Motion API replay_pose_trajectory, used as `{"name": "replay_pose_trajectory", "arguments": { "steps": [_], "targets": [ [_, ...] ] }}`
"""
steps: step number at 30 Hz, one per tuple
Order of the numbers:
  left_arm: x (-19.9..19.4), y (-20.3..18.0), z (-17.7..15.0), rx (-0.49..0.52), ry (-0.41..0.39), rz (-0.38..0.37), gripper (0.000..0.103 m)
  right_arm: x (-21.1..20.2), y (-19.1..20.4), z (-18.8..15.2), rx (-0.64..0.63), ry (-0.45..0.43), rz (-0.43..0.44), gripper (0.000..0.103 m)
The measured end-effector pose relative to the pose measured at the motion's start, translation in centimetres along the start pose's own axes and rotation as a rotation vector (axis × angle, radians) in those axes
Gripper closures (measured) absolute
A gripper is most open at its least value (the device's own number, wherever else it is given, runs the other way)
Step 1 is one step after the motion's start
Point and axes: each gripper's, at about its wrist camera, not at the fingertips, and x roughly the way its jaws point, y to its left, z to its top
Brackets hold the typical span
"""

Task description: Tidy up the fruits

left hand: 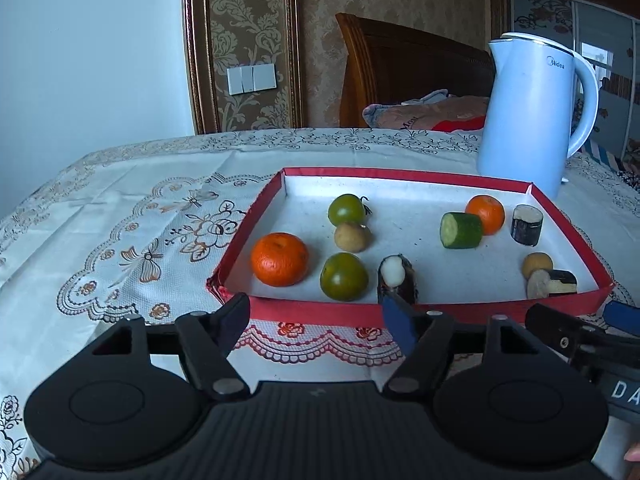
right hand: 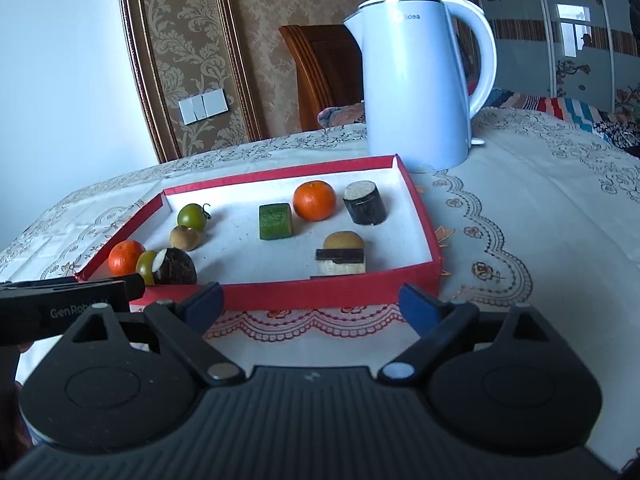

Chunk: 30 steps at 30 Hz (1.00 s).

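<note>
— Fruit (left hand: 279, 259) all sits in the tray (left hand: 440, 178)?
— Yes. My left tongs (left hand: 320, 316) and right tongs (right hand: 310, 306) are spread, empty, just short of it. Clipping its rim could shove it.

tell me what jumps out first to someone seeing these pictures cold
A shallow red tray sits mid-table on the lace cloth, holding scattered produce; the brightest piece is an orange in its near left corner, with a second orange toward the far right. Just behind the tray's far right corner stands a tall white kettle. Both the left gripper and right gripper sit open before the tray's near edge.
</note>
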Motion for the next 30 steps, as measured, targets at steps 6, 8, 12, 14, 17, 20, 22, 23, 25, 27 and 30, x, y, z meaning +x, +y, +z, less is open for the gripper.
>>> {"name": "replay_pose_trajectory", "arguments": {
  "steps": [6, 8, 12, 14, 17, 20, 22, 23, 25, 27, 30],
  "targets": [
    [0.07, 0.07, -0.08, -0.002, 0.005, -0.003, 0.030, 0.06, 0.47, -0.18, -0.026, 0.002, -0.006, 0.007],
    [0.11, 0.04, -0.10, 0.001, 0.007, -0.009, 0.030, 0.04, 0.44, -0.12, -0.023, 0.003, -0.007, 0.007],
    [0.06, -0.15, -0.16, 0.010, 0.003, 0.009, 0.030, 0.15, 0.39, -0.13, -0.021, 0.008, -0.008, 0.006],
    [0.02, -0.22, -0.18, 0.015, 0.001, 0.011, 0.030, 0.14, 0.42, -0.11, -0.022, 0.010, -0.009, 0.006],
    [-0.05, -0.27, -0.18, 0.019, -0.004, 0.010, 0.030, 0.15, 0.34, -0.10, -0.020, 0.010, -0.009, 0.005],
    [-0.11, -0.27, -0.16, 0.019, -0.009, 0.016, 0.030, 0.17, 0.28, -0.11, -0.017, 0.011, -0.009, 0.004],
    [-0.11, -0.30, -0.13, 0.017, -0.007, 0.019, 0.030, 0.19, 0.25, -0.11, -0.015, 0.012, -0.010, 0.003],
    [-0.12, -0.31, -0.14, 0.018, -0.005, 0.022, 0.030, 0.19, 0.25, -0.12, -0.015, 0.011, -0.010, 0.003],
    [-0.14, -0.25, -0.12, 0.014, -0.003, 0.019, 0.029, 0.18, 0.23, -0.11, -0.015, 0.012, -0.010, 0.003],
    [-0.21, -0.13, -0.09, 0.009, -0.005, 0.017, 0.029, 0.20, 0.23, -0.11, -0.015, 0.012, -0.010, 0.003],
    [-0.29, -0.08, -0.10, 0.007, -0.011, 0.021, 0.029, 0.19, 0.22, -0.11, -0.013, 0.011, -0.010, 0.003]
  ]
}}
